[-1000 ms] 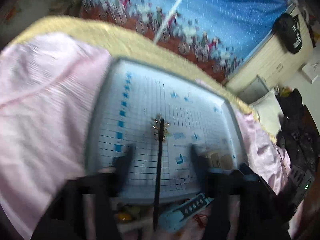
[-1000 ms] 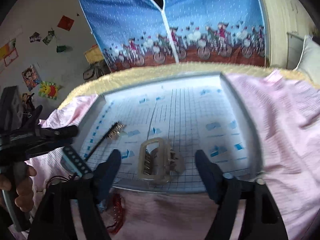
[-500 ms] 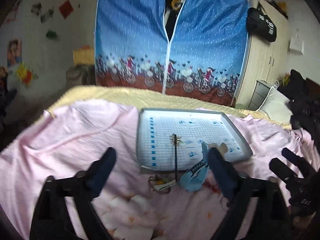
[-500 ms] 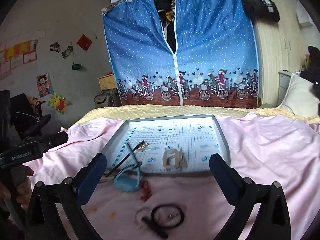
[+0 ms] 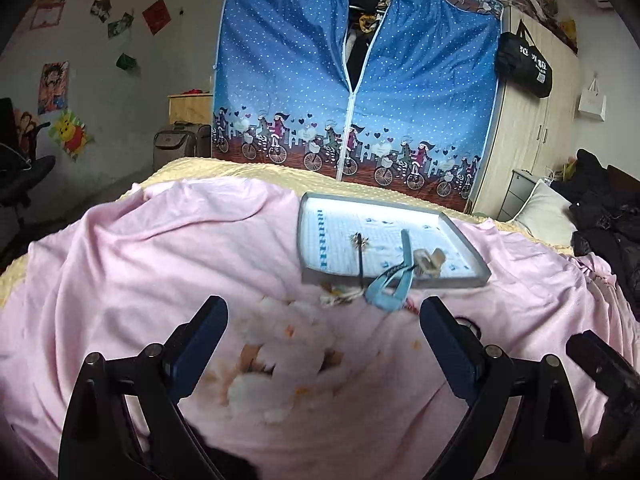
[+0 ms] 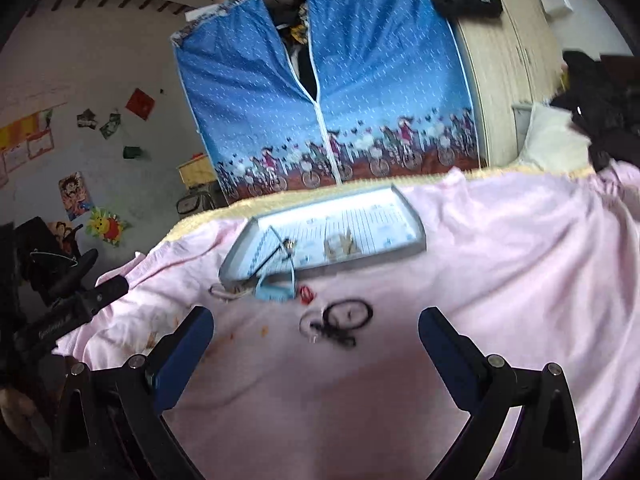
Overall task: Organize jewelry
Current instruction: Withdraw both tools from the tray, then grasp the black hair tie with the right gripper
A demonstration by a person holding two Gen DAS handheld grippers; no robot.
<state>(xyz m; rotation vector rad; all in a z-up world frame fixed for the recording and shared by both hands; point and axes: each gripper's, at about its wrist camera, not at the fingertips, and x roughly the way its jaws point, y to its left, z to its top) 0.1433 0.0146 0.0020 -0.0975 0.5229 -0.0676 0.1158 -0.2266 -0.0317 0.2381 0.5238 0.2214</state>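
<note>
Tray (image 5: 460, 277) on pink sheet (image 5: 160, 264), clip (image 5: 430, 258) inside, blue clip (image 5: 390, 288) over rim, left gripper (image 5: 322, 330) and right gripper (image 6: 316, 338) jaws wide, empty.

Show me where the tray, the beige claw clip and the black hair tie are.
tray (image 6: 414, 242), right wrist view, near right rim.
beige claw clip (image 5: 430, 258), left wrist view, its body.
black hair tie (image 6: 366, 312), right wrist view, right side of loop.

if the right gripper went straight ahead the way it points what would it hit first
Probably the black hair tie lying on the pink blanket, dead ahead of the open right gripper; the tray comes later. Depth is uncertain.
</note>
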